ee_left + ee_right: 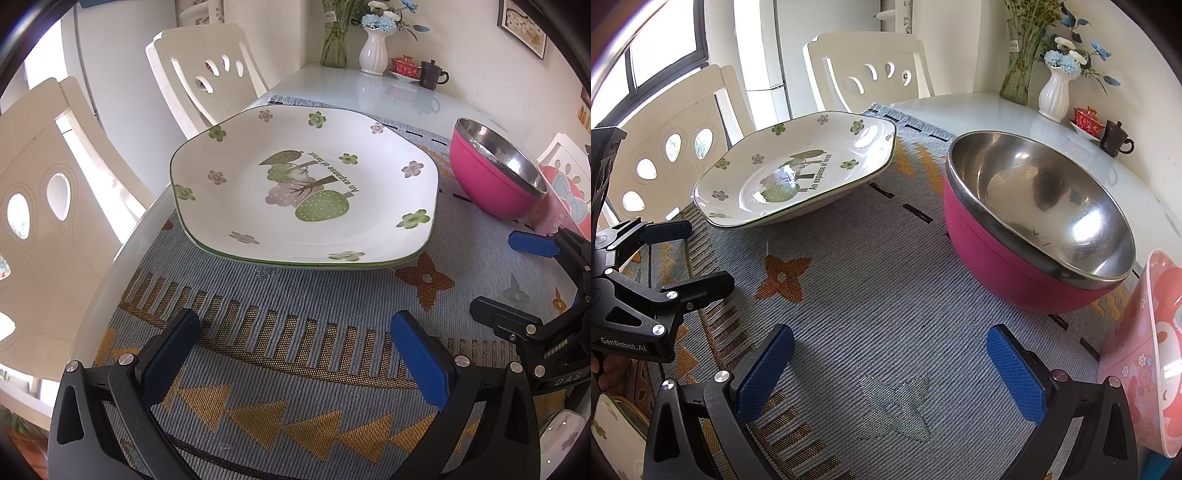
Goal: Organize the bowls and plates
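— Jaws, left wrist view? 
— Left gripper [295, 362] spread wide, empty; floral plate [306, 184] just ahead on woven mat [295, 295].

— Right wrist view? 
— Right gripper [890, 369] likewise released; pink steel bowl [1038, 221] ahead-right, plate ahead-left.

A home dining corner: white carved chairs [864, 74] at a glass-topped table [388, 92] with a woven runner [886, 295], flower vases [373, 51] and a tea set [406, 68] at its far wall-side edge.
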### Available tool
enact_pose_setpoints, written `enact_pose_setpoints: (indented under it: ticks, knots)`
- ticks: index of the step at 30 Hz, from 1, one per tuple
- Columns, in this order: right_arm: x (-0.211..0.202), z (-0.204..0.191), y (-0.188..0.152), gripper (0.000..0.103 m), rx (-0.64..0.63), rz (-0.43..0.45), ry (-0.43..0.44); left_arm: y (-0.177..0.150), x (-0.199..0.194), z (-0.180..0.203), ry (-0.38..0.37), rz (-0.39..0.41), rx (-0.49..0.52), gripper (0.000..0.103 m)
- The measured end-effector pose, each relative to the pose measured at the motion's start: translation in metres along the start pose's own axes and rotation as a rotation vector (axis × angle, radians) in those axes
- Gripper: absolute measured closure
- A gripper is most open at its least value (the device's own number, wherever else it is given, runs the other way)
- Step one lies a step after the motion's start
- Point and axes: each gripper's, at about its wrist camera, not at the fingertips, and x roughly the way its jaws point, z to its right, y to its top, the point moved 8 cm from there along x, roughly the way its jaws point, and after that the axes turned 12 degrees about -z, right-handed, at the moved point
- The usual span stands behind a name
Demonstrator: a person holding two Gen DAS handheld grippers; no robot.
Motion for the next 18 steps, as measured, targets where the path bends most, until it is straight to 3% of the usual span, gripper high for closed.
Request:
enact_pose_setpoints:
  ticks: [18]
  knots:
    - [-0.0003,0.0006,0.0001,0.000,0.000,0.000,0.000,-0.0003,-0.0012,-0.0007,0.005,0.000,-0.009,0.000]
